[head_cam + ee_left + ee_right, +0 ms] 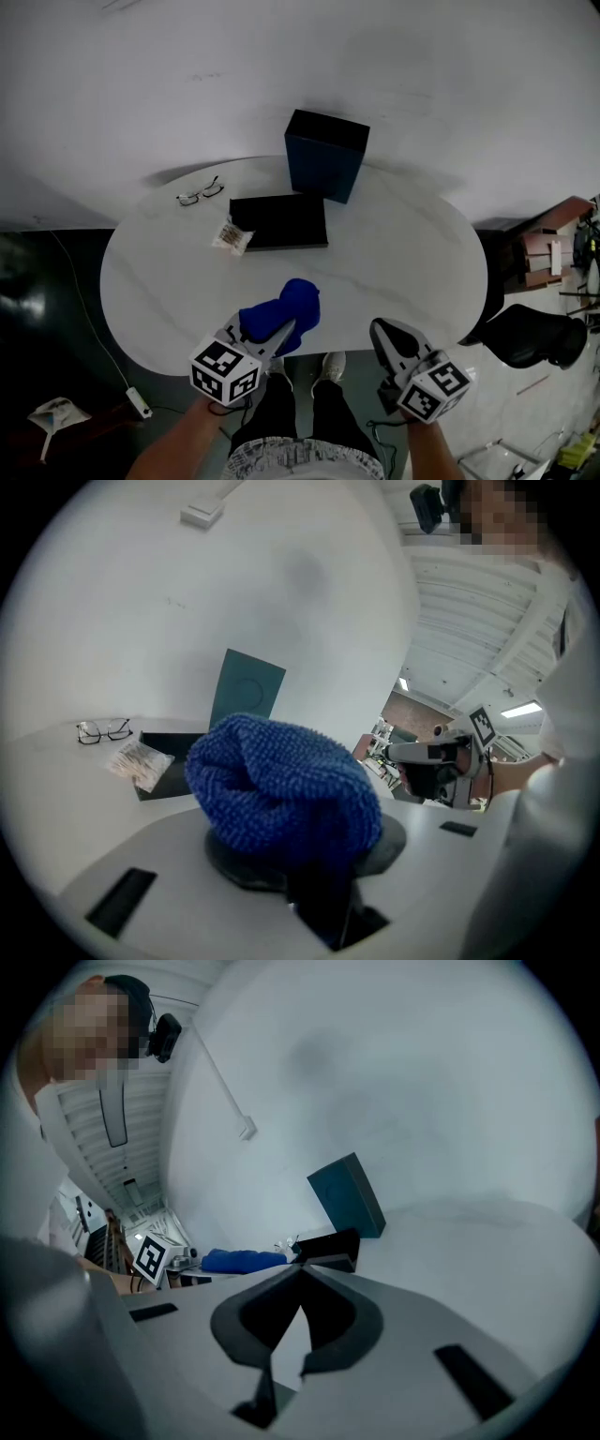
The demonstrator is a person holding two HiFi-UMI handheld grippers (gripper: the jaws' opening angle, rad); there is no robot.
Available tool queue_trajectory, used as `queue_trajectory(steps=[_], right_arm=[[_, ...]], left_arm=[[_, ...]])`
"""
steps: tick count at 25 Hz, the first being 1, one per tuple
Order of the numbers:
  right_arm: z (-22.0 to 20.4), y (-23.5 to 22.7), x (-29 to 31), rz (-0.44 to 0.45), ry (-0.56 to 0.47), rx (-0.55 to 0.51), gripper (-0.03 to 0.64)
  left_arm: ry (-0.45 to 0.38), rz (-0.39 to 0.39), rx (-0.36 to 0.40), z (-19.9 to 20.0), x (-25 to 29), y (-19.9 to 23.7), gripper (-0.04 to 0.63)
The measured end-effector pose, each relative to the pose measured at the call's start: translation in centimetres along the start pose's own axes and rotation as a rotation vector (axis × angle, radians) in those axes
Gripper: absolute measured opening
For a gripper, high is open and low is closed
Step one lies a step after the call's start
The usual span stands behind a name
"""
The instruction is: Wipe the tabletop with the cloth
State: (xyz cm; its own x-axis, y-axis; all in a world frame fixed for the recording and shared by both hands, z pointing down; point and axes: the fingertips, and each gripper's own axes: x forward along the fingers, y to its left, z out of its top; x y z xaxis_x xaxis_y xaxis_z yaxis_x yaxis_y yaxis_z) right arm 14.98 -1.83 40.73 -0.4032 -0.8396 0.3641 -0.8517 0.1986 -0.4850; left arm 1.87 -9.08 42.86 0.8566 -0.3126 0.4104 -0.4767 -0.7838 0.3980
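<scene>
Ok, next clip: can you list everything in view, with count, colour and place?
table: 1, white, centre
cloth: 1, blue, over the near table edge
box: 1, dark blue, upright, far side of table
tray: 1, black, flat, in front of the box
glasses: 1, dark-framed, far left of table
packet: 1, clear, at the tray's left end
chair: 1, black, floor, right of table
adapter: 1, white, floor, left
shoes: 2, white, below near table edge
left gripper: grey, shut on the cloth
right gripper: grey, shut, empty
</scene>
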Motion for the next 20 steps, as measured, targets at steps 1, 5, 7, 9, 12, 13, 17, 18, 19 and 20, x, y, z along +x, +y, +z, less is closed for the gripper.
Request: queue_trajectory(steps=[1, 5, 7, 9, 12, 13, 17, 18, 19, 20], right_arm=[[0.4, 0.4, 0.2, 0.004, -0.004, -0.010, 0.008], [2.0, 2.1, 0.6, 0.021, -0.020, -0.051, 0.008], [2.7, 2.9, 0.8, 0.029, -0.028, -0.067, 0.008], [3.3, 3.8, 1.1, 0.035, -0.034, -0.082, 0.008], [4.1, 4.9, 1.4, 0.046, -0.040, -0.103, 0.008], [4.3, 5.2, 1.5, 0.050, -0.043, -0.111, 0.008], [5.4, 6.6, 1.9, 0.063, -0.055, -0.139, 0.008], [5.8, 6.8, 2.0, 0.066, -0.059, -0.146, 0.008], [6.2, 7.1, 2.1, 0.069, -0.063, -0.152, 0.008], [6.5, 7.4, 2.2, 0.073, -0.068, -0.158, 0.008]], left_arm=[[-0.010, 0.003, 0.003, 0.4, -0.5, 0.1, 0.124], [-0.053, 0.018, 0.014, 1.9, -2.4, 0.6, 0.124], [-0.075, 0.026, 0.019, 2.8, -3.4, 0.9, 0.124], [-0.096, 0.034, 0.025, 3.7, -4.3, 1.2, 0.124], [-0.125, 0.045, 0.034, 4.9, -5.5, 1.6, 0.124], [-0.135, 0.048, 0.037, 5.3, -5.8, 1.7, 0.124], [-0.169, 0.057, 0.049, 6.6, -7.2, 1.8, 0.124], [-0.177, 0.059, 0.051, 6.9, -7.5, 1.9, 0.124], [-0.184, 0.061, 0.054, 7.3, -7.8, 1.9, 0.124], [-0.191, 0.063, 0.056, 7.6, -8.0, 1.9, 0.124]])
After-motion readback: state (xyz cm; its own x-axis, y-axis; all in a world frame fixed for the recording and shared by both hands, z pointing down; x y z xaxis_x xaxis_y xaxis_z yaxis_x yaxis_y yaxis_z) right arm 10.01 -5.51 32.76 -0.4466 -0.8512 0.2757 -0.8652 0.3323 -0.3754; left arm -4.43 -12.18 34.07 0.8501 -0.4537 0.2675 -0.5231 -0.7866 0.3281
